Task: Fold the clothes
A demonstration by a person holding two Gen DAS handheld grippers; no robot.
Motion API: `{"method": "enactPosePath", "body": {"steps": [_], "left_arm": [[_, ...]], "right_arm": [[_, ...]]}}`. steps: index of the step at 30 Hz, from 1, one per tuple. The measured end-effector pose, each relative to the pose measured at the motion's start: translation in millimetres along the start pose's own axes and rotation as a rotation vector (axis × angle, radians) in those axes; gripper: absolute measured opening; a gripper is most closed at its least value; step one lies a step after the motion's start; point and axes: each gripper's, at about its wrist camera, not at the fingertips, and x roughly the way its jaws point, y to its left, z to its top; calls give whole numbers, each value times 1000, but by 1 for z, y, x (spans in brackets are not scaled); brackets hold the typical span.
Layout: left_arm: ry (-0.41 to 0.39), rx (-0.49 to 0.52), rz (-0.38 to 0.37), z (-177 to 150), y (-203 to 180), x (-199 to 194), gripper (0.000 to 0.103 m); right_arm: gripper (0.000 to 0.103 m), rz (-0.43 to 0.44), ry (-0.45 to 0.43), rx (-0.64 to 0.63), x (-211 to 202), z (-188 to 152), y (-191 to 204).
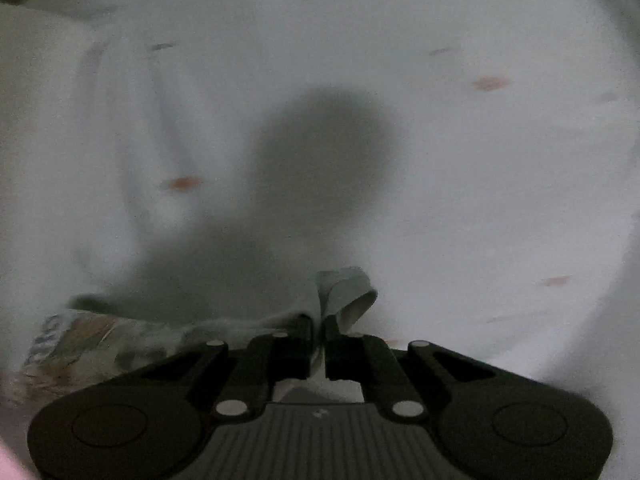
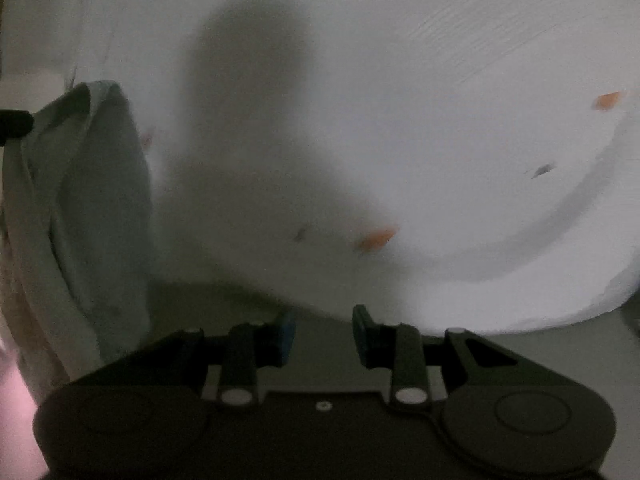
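Both wrist views are dim and blurred, and a white sheet (image 1: 460, 184) scattered with small orange and grey flecks fills most of each. It appears to be a bed or table covering; which one cannot be told. A round dark shadow (image 1: 320, 152) lies across the sheet in front of the left gripper, and a taller shadow (image 2: 248, 92) falls on it ahead of the right gripper. In the right wrist view the sheet's edge curves down at lower right, with a plain grey surface (image 2: 560, 352) beneath it.

The left gripper (image 1: 319, 326) has its jaws drawn together on a bunched fold of pale grey-green cloth (image 1: 344, 292), which pokes up between the fingertips and curls over to the right. Lower left of that gripper, a patch of printed fabric (image 1: 76, 340) with brownish markings and dark lettering lies crumpled against the sheet; whether it belongs to the same garment is unclear.

The right gripper (image 2: 323, 330) stands with its jaws parted and nothing between them, one finger faced with a blue pad (image 2: 286, 334). To its left the cloth hangs in a long draped fold with a whitish hem, rising to a dark tip at the far left edge that looks like the other gripper. A pinkish blur sits in the lower left corner of each view, too indistinct to identify.
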Motion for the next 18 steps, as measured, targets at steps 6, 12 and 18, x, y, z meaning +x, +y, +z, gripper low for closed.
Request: {"method": "enactPosePath", "body": {"steps": [6, 12, 18], "left_arm": [[-125, -128, -551, 18, -97, -49, 0], [-135, 119, -247, -19, -167, -28, 11], [406, 258, 145, -187, -165, 89, 21]], "right_arm": [[34, 61, -277, 85, -120, 46, -104], [48, -70, -303, -1, -154, 24, -167], [47, -216, 70, -34, -107, -61, -223]]}}
